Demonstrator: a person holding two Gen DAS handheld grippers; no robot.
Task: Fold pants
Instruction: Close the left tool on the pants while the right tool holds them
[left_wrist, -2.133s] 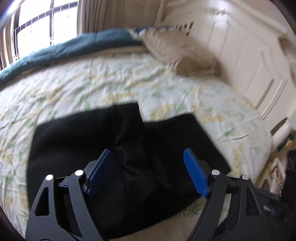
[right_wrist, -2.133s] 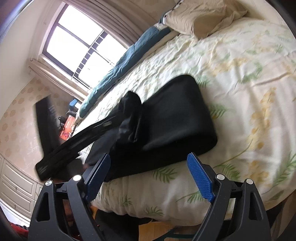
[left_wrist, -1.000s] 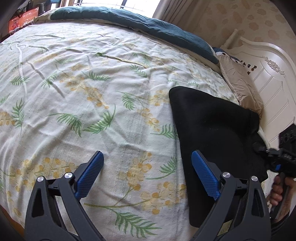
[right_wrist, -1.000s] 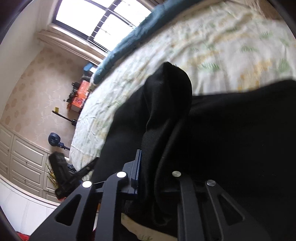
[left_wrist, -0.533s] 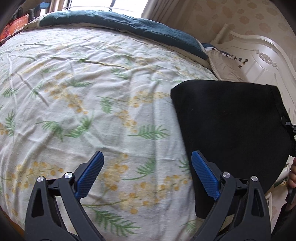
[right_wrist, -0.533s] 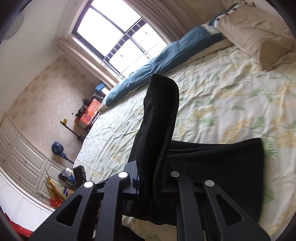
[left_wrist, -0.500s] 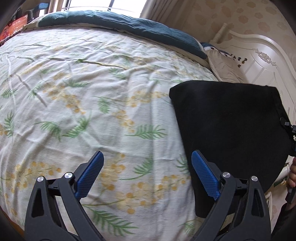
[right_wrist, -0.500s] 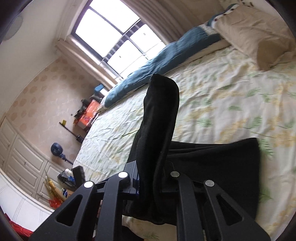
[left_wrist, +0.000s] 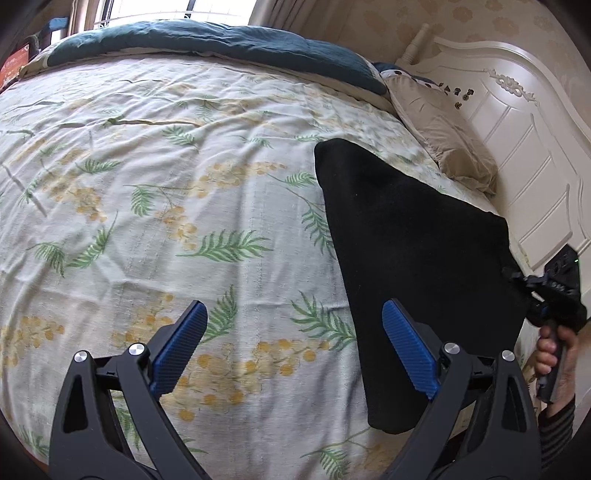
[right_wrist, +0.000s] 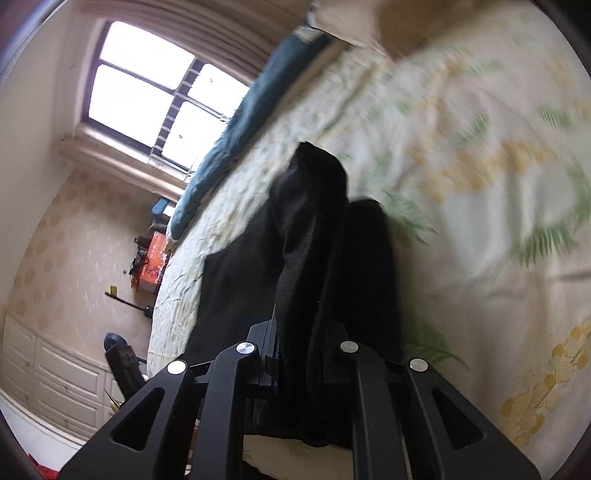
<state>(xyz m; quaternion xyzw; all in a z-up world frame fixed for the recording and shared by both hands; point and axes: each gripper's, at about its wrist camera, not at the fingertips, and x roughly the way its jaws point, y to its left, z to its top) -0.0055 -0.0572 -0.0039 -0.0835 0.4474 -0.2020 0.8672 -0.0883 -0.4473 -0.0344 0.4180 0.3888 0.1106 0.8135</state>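
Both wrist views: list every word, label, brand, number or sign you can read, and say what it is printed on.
No text can be read in either view.
Orange box by the far wall: it has markings, too blurred to read.
Headboard: small dark marks, not legible.
Pants, sheet, left gripper and right gripper: no lettering visible.

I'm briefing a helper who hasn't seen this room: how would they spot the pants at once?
Find the bed with the leaf-print sheet. Near the white headboard lie the pants, pinched at one edge by the right gripper. They are the only black item, unlike the beige pillow and teal blanket.
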